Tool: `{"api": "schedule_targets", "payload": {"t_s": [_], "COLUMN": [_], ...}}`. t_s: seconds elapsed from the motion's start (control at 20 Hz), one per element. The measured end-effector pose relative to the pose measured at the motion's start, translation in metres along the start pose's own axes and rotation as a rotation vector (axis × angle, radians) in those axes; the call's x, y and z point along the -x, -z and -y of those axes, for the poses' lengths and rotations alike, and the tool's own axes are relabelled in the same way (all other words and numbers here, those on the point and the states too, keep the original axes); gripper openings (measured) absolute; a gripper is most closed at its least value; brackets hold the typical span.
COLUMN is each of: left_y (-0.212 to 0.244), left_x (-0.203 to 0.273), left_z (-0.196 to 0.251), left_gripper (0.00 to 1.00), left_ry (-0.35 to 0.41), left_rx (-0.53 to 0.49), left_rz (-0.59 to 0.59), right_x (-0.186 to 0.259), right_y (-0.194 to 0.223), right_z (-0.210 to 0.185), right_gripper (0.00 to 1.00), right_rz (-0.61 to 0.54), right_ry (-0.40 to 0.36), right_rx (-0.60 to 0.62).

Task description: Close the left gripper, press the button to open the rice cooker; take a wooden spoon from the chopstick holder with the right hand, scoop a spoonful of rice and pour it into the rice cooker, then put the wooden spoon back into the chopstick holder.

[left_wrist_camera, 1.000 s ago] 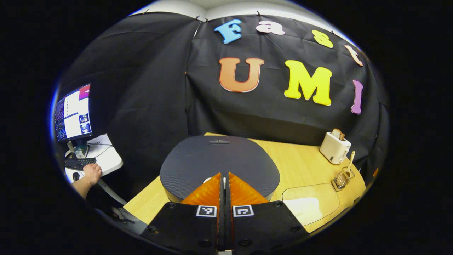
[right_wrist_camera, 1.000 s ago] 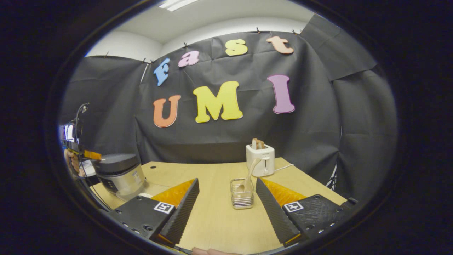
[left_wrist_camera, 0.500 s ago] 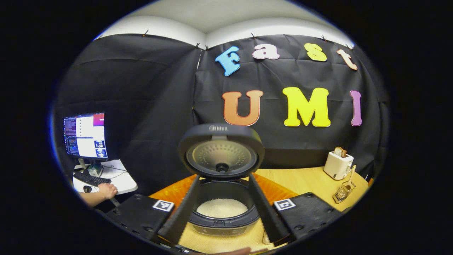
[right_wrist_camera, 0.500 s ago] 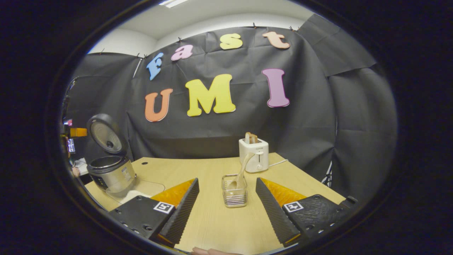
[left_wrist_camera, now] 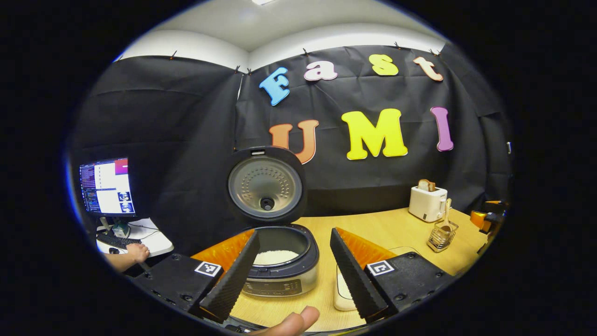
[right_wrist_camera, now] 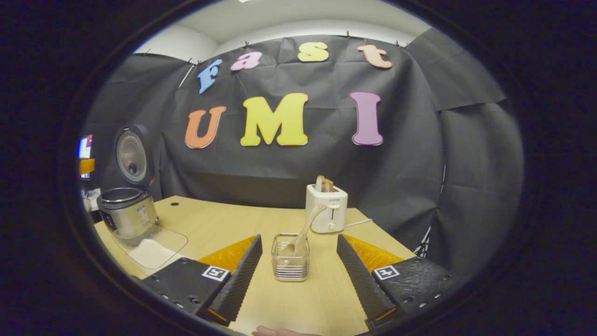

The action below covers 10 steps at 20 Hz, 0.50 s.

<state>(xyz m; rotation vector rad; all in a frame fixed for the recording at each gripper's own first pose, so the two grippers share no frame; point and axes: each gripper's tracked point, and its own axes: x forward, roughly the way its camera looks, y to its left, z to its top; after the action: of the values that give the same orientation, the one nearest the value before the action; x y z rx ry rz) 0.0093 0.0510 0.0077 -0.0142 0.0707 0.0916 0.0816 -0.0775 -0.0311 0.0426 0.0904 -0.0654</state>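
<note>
Rice cooker point(left_wrist_camera: 280, 261) lid now fully up, left gripper point(left_wrist_camera: 291, 270) spread, right gripper point(right_wrist_camera: 298, 275) spread, wooden spoon point(right_wrist_camera: 301, 235) bowl half-hidden in chopstick holder point(right_wrist_camera: 290, 264).

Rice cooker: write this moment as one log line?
cooker: lid open | spoon: in holder | left gripper: open | right gripper: open

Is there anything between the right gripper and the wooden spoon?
Nothing visible. The right gripper has its jaws open, and the wooden spoon stands in the chopstick holder straight ahead, over bare table.
</note>
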Motion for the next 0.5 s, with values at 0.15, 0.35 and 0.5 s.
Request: {"api": "schedule_targets", "payload": {"t_s": [0.15,0.35,0.5], "left_y": [-0.002,-0.005,-0.002], "left_x": [0.018,0.028,0.032], "left_z": [-0.003,0.006,0.003], "left_gripper": [0.99,0.99,0.99], "left_ry": [-0.030,0.003,0.027], "left_rx": [0.006,0.023,0.033], "left_rz": [0.025,0.035,0.034], "right_x": [-0.030,-0.078,-0.111], "right_y": [-0.001,0.007,0.013], "right_z": [0.013,0.023,0.025], "right_gripper": [0.97,0.95,0.95], "right_rz": [-0.030,-0.121,-0.197], "right_ry": [0.026,0.062,0.054], "right_rx": [-0.001,-0.055,-0.149]}}
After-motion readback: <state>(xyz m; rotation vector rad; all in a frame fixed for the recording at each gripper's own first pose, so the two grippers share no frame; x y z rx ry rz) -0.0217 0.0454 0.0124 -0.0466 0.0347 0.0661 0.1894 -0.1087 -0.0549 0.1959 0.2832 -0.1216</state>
